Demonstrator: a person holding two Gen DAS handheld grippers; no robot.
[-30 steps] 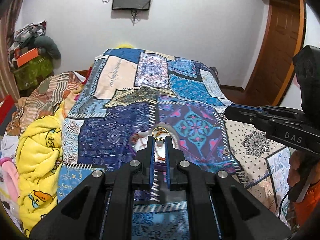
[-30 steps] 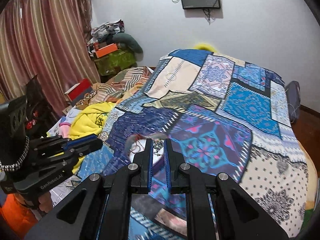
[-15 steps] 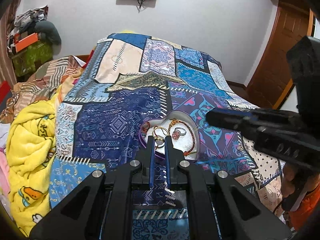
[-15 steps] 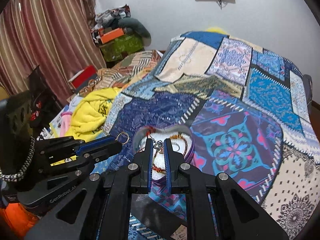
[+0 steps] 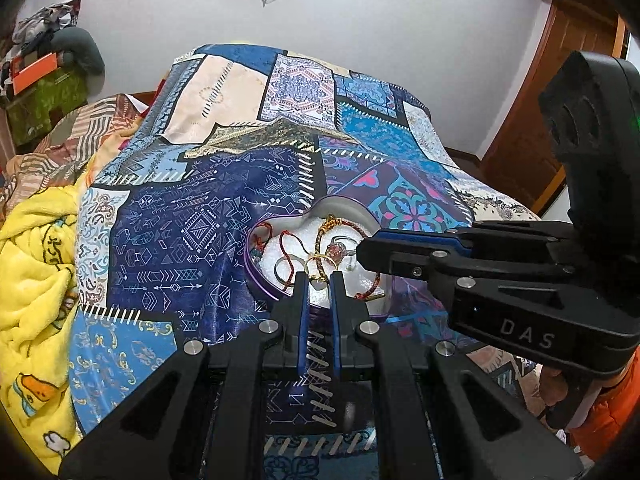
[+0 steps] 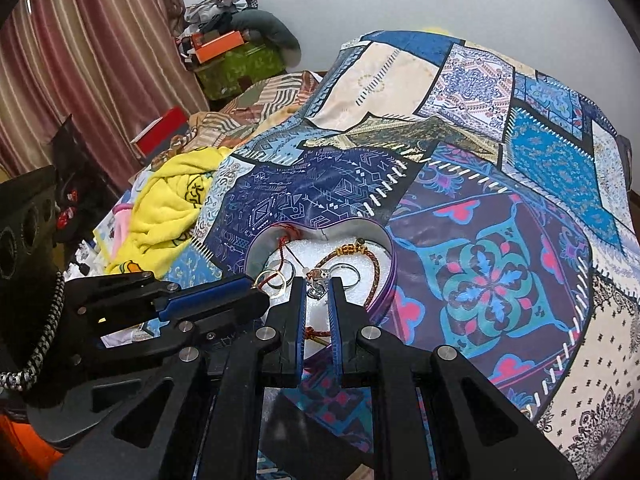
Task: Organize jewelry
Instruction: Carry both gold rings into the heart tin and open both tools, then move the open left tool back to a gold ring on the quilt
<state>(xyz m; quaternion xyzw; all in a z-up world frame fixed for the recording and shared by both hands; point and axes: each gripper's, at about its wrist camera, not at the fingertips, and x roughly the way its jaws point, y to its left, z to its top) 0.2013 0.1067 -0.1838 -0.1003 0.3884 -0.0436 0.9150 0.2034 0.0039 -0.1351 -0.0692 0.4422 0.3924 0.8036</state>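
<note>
A purple heart-shaped box (image 5: 256, 276) with white lining sits on the patchwork bedspread; it also shows in the right wrist view (image 6: 386, 256). It holds rings, a braided bracelet (image 6: 374, 268) and a red cord (image 5: 286, 240). My left gripper (image 5: 318, 280) is over the box's near rim, jaws a little apart, with a gold ring (image 5: 316, 270) between the tips. My right gripper (image 6: 318, 284) is over the box, jaws slightly apart around a silver ring with a stone (image 6: 316, 290). Each gripper shows in the other's view, left (image 6: 256, 298), right (image 5: 362, 250).
A yellow duck-print blanket (image 5: 32, 264) lies bunched at the bed's left edge. Clutter and a green box (image 5: 44, 96) stand at the far left by striped curtains (image 6: 80, 60). A wooden door (image 5: 532, 128) is at the right. A screen hangs on the wall.
Both grippers have moved down and forward over the heart-shaped box. Their jaws have parted slightly. The rings they carried now sit at the box level between the tips.
</note>
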